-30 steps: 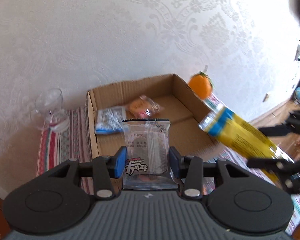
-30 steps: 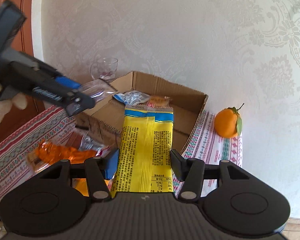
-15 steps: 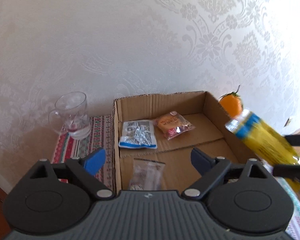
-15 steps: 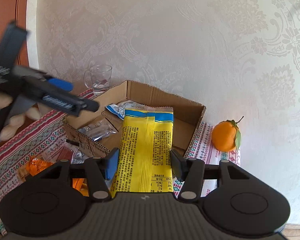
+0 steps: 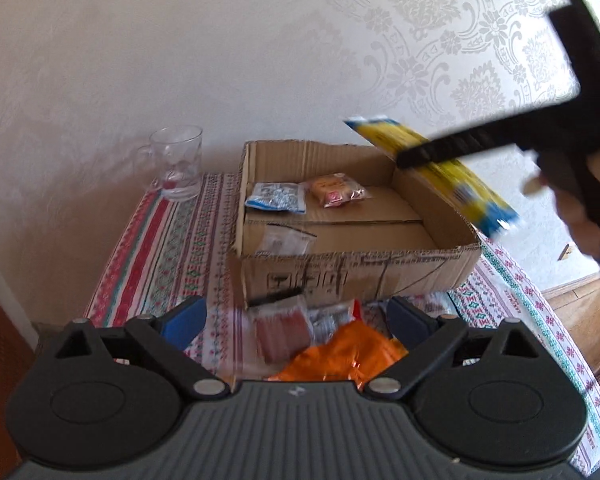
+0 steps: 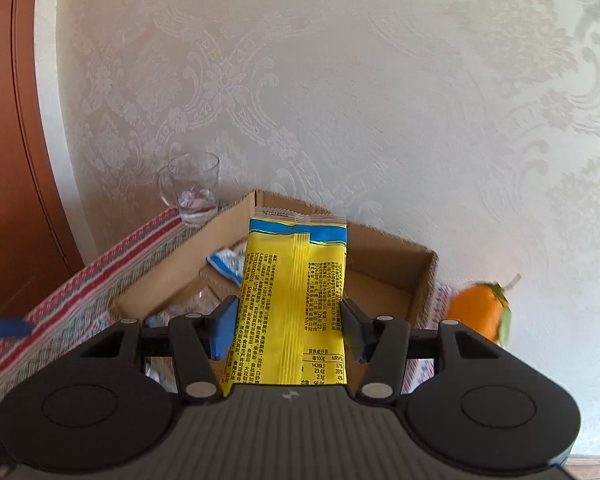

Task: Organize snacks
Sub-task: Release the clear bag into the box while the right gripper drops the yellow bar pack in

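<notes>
My left gripper (image 5: 296, 316) hangs in front of the cardboard box (image 5: 360, 276), its jaws opening wide with nothing gripped. Under it lie an orange packet (image 5: 348, 356) and a red packet (image 5: 284, 334) on the cloth. Inside the box are a blue-white packet (image 5: 276, 197), an orange-pink packet (image 5: 334, 190) and a clear packet (image 5: 286, 240). My right gripper (image 6: 288, 320) is shut on a long yellow packet (image 6: 296, 280), held above the box's right side (image 5: 476, 188).
A glass mug (image 5: 178, 168) stands left of the box by the wall. An orange (image 6: 480, 312) sits right of the box. A striped cloth (image 5: 160, 248) covers the table. A person's hand (image 5: 580, 216) holds the right gripper. A brown wooden panel (image 6: 4, 160) stands at the left.
My left gripper let go of the clear packet, which now lies in the box, opened wide and drew back to the loose snacks. The right gripper carried the yellow packet over the box.
</notes>
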